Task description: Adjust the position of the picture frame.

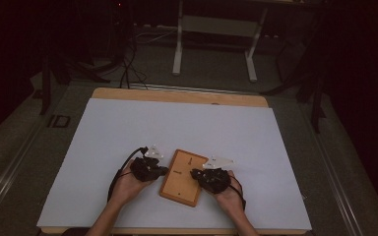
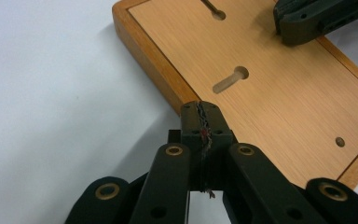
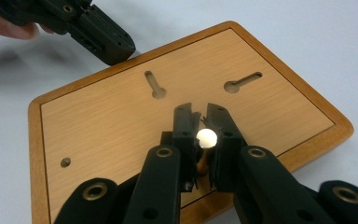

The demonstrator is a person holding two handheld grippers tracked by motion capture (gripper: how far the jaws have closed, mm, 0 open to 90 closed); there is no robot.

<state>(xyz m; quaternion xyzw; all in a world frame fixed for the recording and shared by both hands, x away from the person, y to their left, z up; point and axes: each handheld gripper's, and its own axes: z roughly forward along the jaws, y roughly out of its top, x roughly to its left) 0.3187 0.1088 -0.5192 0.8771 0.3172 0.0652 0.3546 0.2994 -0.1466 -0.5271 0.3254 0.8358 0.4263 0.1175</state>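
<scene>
A wooden board lies back side up on the white table top, with two keyhole slots and a small round hole. My right gripper hovers over the board's near part, shut on a small pin with a shiny round head; its shank is hidden between the jaws. My left gripper is shut with nothing in it, its tip at the board's left edge. In the high view the left gripper and right gripper flank the board.
The white sheet covers a wooden table and stretches wide to the left, right and back. On the dark floor beyond stand a white table frame and cables.
</scene>
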